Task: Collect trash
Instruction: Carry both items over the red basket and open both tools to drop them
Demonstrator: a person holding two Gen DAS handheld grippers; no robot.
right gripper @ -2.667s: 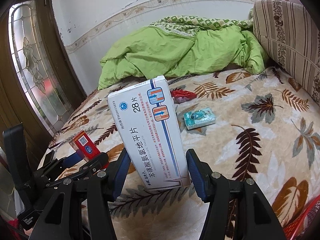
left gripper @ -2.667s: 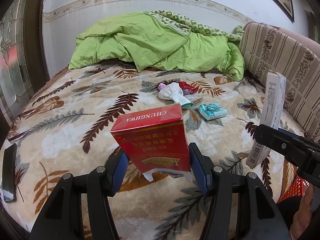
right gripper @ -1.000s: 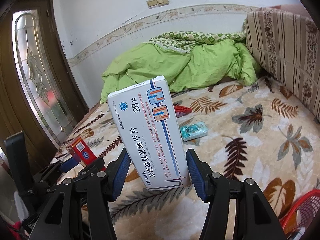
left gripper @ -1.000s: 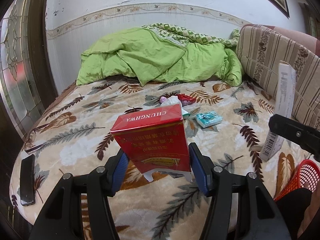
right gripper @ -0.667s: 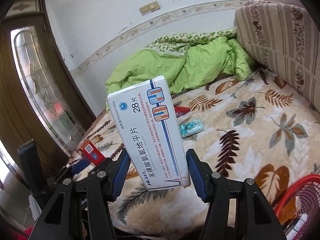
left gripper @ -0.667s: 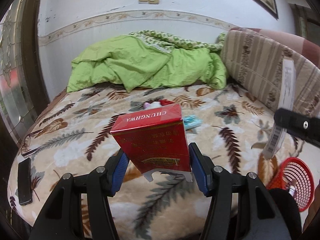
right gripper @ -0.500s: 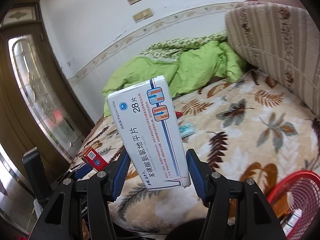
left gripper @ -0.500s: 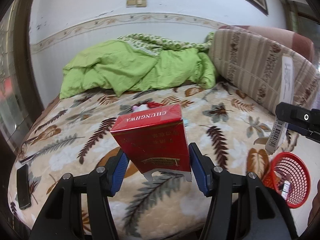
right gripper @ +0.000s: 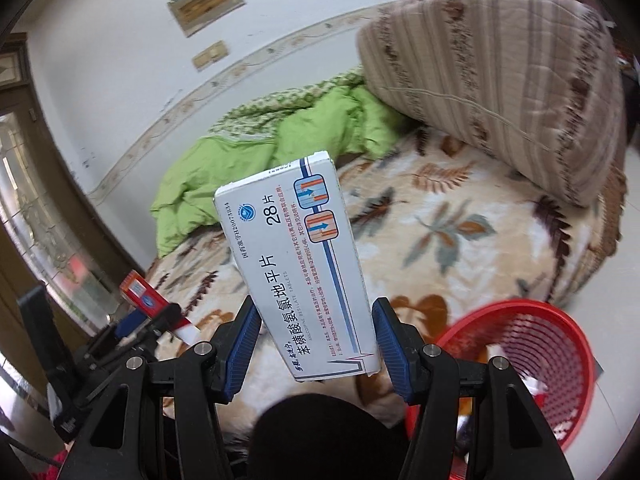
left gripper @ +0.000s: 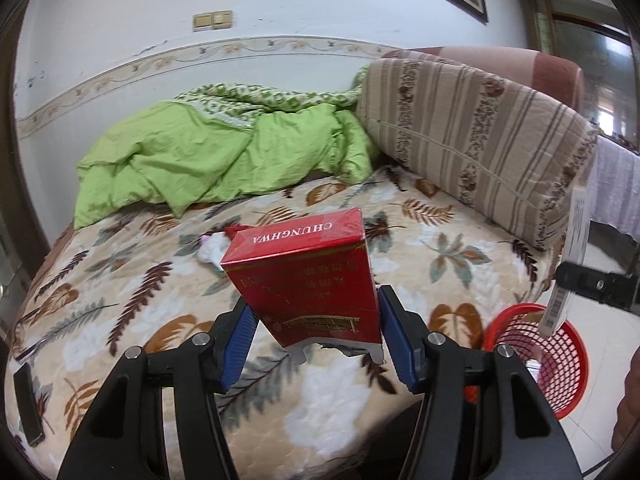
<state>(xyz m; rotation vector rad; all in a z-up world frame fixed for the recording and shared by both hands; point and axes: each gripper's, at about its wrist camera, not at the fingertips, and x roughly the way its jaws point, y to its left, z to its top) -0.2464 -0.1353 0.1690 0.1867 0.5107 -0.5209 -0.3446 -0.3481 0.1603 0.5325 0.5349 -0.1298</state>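
My left gripper (left gripper: 314, 346) is shut on a red Chunghwa cigarette pack (left gripper: 306, 280) and holds it up over the bed's front edge. My right gripper (right gripper: 314, 354) is shut on a white and blue medicine box (right gripper: 296, 268); the box also shows at the right edge of the left wrist view (left gripper: 570, 256), above a red mesh trash basket (left gripper: 556, 354). The basket stands on the floor beside the bed (right gripper: 552, 364) with some trash in it. A white crumpled wrapper (left gripper: 212, 246) and a red scrap (left gripper: 234, 231) lie on the bed, partly hidden behind the pack.
The bed has a leaf-patterned blanket (left gripper: 120, 300), a green quilt (left gripper: 208, 160) bunched at the wall and a striped headboard cushion (left gripper: 480, 136) on the right. A dark phone (left gripper: 28, 408) lies at the bed's left edge. A glass door (right gripper: 36, 232) stands left.
Both grippers have drawn back from the bed and swung right, still holding their boxes. The red basket has come into view below the medicine box.
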